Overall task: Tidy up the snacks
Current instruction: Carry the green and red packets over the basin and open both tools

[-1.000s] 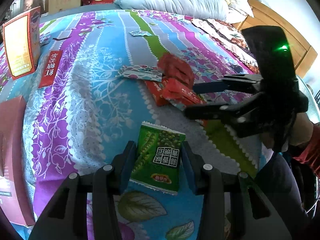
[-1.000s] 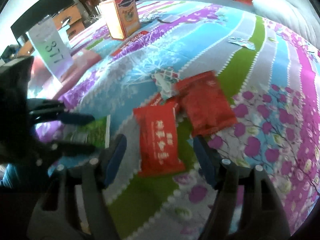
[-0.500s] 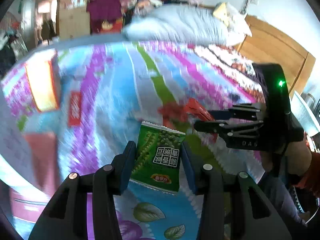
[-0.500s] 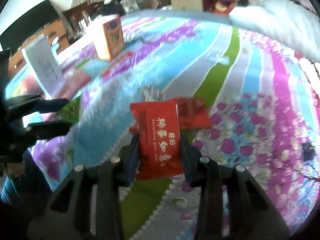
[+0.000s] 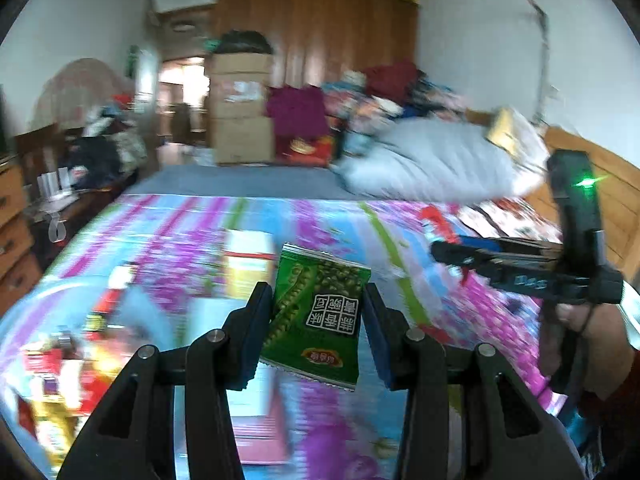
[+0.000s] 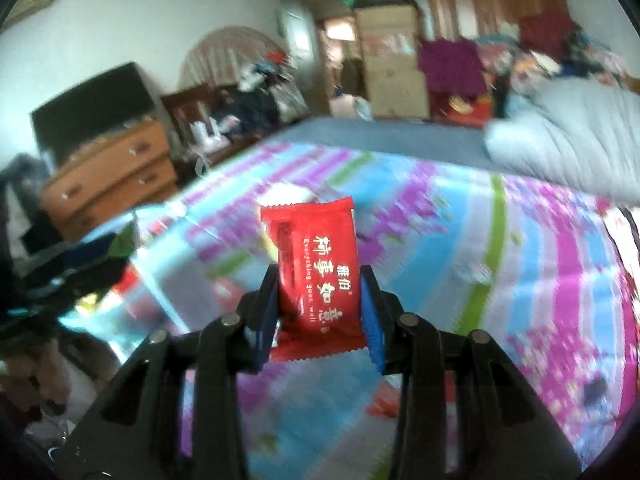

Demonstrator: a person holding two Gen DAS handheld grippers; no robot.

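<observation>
Left claw (image 5: 316, 320) pinches a green pea packet (image 5: 318, 316), right claw (image 6: 320, 304) a red snack packet (image 6: 318, 280), both lifted above the bed (image 6: 520, 264); neither yet sorted, judging by this.

We cannot make out the motion-smeared bedspread (image 5: 168, 232), the blurred packets (image 5: 60, 364) cut off at eight o'clock in the left view, or the left gripper (image 6: 60, 268) smeared at nine o'clock in the right view.

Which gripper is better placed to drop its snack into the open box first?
Left, probably. The left gripper holds the green packet above the red box; the right gripper, holding the red packet, sits farther off.
</observation>
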